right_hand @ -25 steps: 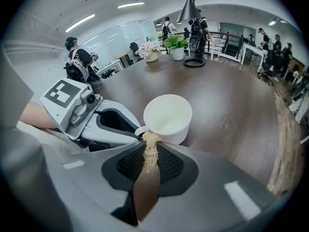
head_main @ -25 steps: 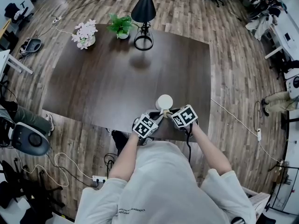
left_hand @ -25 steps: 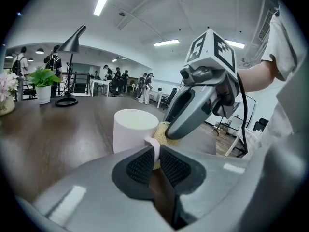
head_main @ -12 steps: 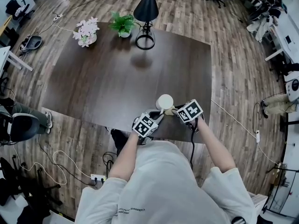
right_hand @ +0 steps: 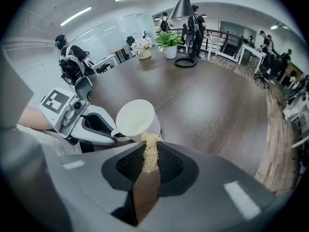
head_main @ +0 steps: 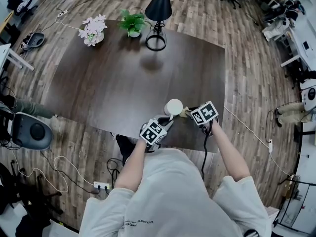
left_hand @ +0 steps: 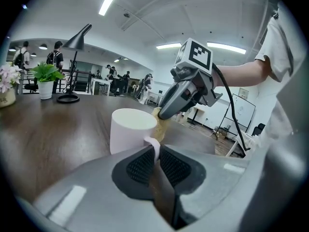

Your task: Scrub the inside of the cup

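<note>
1. Shifted since a second ago: right tool (head_main: 187,114) stands further out from the cup (head_main: 174,107), to its right. Cup and left tool (head_main: 167,121) keep their places.
2. Cup: white, upright, mouth up, on the tabletop (head_main: 123,73) near its front edge. Handle (left_hand: 153,148) points toward the person.
3. Left tool: jaws closed on the handle, steadying the cup.
4. Right tool: jaws closed on a straw-coloured fibrous scrubber (right_hand: 150,153), whose tip projects ahead of the jaws.
5. Scrubber to cup: tip lies outside the cup, just beside the rim on its right-hand side, and hangs along the outer wall. Contact cannot be told.
6. Key relation: cup mouth lies ahead and to the left of the right tool, the nearer working hand. The rim stands above the scrubber tip and the cup's long axis is vertical. Entry is judged to call for a lift over the rim, then a descent along that axis.
7. Progress, judged: scrubber out of the cup, so no scrubbing under way at this moment.
8. Also present: lamp (head_main: 158,14), plant (head_main: 133,22) and flowers (head_main: 94,28) at the far edge, well apart from the cup.
</note>
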Demonstrator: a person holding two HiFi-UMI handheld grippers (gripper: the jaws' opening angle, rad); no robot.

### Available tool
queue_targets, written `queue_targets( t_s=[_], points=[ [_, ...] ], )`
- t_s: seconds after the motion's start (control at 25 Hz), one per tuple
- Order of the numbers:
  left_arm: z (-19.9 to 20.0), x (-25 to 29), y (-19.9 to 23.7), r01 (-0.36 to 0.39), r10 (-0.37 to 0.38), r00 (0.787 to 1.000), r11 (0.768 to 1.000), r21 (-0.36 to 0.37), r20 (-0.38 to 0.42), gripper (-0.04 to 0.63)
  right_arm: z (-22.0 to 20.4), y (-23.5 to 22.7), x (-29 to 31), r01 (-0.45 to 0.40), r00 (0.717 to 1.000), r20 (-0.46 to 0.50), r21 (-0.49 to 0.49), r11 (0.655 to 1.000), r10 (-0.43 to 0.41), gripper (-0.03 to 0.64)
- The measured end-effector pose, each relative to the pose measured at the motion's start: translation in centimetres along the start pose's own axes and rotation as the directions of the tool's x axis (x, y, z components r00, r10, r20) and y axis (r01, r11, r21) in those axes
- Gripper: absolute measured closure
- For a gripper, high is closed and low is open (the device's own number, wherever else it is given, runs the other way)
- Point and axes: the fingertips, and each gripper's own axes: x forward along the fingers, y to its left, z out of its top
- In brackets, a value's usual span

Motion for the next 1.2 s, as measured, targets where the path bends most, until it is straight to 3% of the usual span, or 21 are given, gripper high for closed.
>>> queue_targets(
  t_s=[0.28,1.2],
  points=[
    [0.2,-0.1,0.0,0.014,-0.014,1.000,1.000,-0.001,0.005,0.555,2.3,-1.2,-0.3,-0.010,0.999,0.038,0.047,0.999,0.008,0.528],
    [-0.5,-0.7,0.2,0.116,-0.114,0.991,0.992,0.039,-0.064,0.554,10.9,1.1,2.2,-0.064,0.998,0.025,-0.032,0.997,0.064,0.528]
  ],
)
